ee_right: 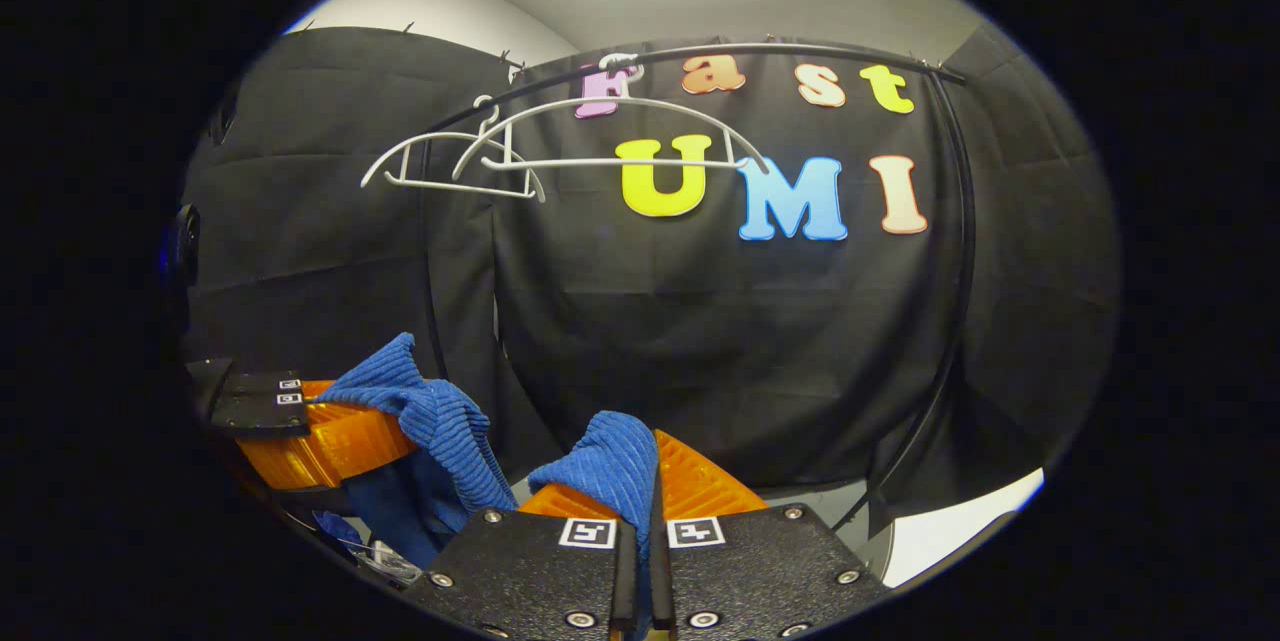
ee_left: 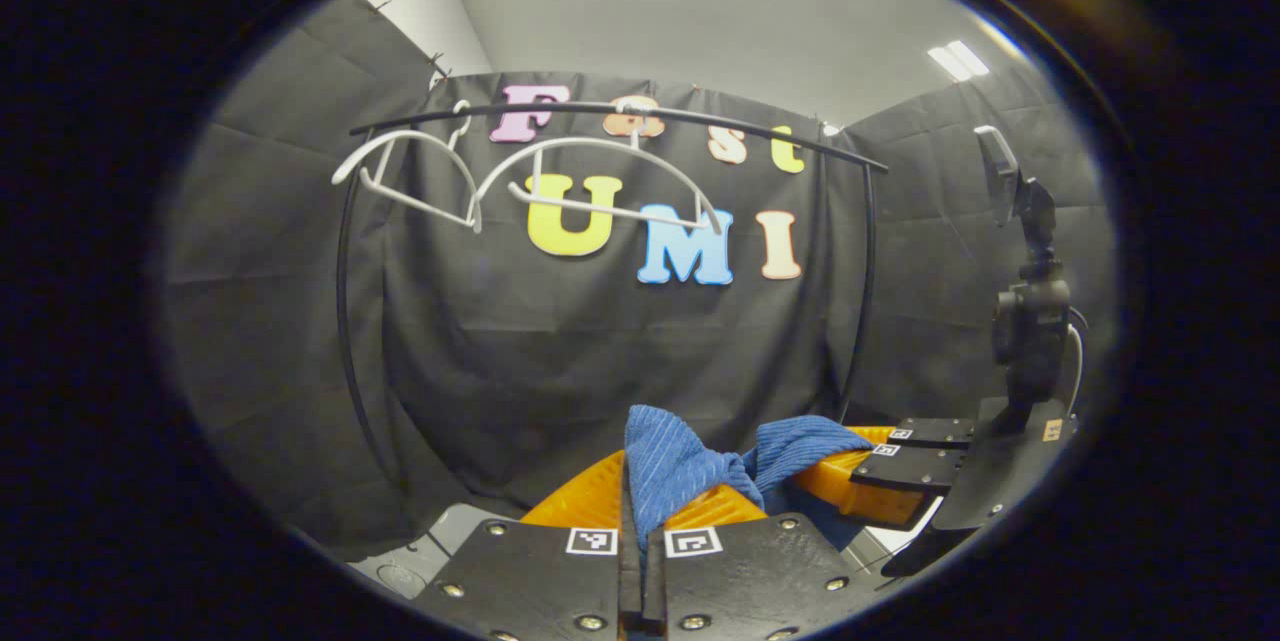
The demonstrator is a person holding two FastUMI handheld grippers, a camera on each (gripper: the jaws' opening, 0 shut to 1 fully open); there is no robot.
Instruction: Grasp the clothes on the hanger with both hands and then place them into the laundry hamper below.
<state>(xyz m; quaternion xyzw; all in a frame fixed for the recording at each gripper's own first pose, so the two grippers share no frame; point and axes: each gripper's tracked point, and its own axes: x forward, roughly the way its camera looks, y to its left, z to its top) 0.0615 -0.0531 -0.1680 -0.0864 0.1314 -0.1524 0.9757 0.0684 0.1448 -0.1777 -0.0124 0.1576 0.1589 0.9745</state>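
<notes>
A blue ribbed garment [ee_left: 680, 466] hangs slack between the two grippers, low in front of the black cloth wall. In the left gripper view my left gripper [ee_left: 645, 501] is shut on one bunched end, orange fingers on either side of the fabric. The right gripper [ee_left: 880, 466] holds the other end, off to the right. In the right gripper view my right gripper [ee_right: 640, 491] is shut on a fold of the garment [ee_right: 440, 421], and the left gripper [ee_right: 320, 421] grips it at the left. Two white hangers [ee_left: 600, 156] [ee_right: 600, 136] hang bare on the rail above.
The black rail [ee_left: 620, 109] [ee_right: 780, 49] curves overhead, and its uprights [ee_left: 345, 321] [ee_right: 960, 271] run down both sides. A camera mount [ee_left: 1030, 321] stands on the right gripper. A strip of pale floor [ee_right: 960, 531] shows low at the right.
</notes>
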